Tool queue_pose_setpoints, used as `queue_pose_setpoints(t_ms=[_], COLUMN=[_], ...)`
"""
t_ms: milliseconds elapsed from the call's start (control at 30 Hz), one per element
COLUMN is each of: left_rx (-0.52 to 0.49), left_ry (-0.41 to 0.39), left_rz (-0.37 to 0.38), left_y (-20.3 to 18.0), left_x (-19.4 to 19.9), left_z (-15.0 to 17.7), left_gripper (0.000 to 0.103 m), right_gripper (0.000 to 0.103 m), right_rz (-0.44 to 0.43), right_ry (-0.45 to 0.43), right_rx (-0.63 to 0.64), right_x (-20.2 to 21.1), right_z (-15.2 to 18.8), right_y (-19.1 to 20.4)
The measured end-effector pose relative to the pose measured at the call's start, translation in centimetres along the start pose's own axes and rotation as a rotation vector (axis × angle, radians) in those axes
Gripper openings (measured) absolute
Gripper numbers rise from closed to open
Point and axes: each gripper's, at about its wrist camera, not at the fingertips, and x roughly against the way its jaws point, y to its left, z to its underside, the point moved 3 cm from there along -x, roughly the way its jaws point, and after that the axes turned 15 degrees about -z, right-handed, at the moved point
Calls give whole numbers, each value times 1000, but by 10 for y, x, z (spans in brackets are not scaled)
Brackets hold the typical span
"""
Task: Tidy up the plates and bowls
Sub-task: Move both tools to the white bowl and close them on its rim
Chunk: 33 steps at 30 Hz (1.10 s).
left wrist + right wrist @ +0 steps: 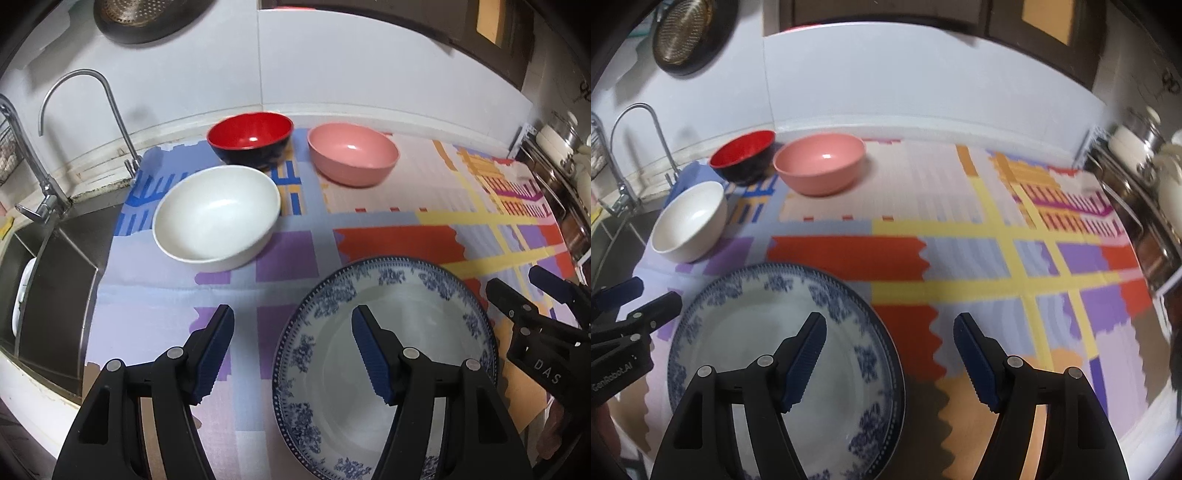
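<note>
- Left gripper: jaws apart, nothing held; the blue-patterned plate lies under its right finger.
- Right gripper: jaws apart, empty, the plate under its left finger.
- Beyond the jaws stand 3 bowls: white bowl, then red bowl and pink bowl.

Both views were evenly and fairly brightly lit from overhead, with cool indoor light. Small glints sat inside the red bowl and the pink bowl, and a soft sheen lay across the white bowl. Shadows were faint and short. The right wrist view was smeared by motion blur, worst at the worktop's right edge. Fisheye distortion bent the wall and the tap, and the corners went black.
</note>
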Motion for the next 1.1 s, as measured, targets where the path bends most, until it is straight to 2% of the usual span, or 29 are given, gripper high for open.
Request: queue_pose_setpoints(t_ms=[167, 333, 567, 900, 1000, 1100], left_rx=[30, 82, 106, 105, 95, 90], left_ry=[-40, -46, -56, -8, 19, 51], left_rz=[-35, -66, -134, -109, -82, -53], left_y=[15, 42, 83, 121, 125, 126], left_x=[7, 4, -13, -61, -80, -98], left_z=[-10, -16, -28, -46, -52, -56], left_gripper=[65, 65, 65, 65, 64, 61], right_gripper=[72, 72, 72, 71, 68, 61], right_rz=[-72, -127, -241, -296, -305, -321], right_ry=[-29, -72, -66, -8, 16, 54], right_rx=[33, 112, 160, 174, 155, 125], right_x=[2, -1, -26, -77, -95, -115], right_z=[-20, -38, -61, -84, -90, -94], right_y=[11, 39, 81, 125, 131, 137])
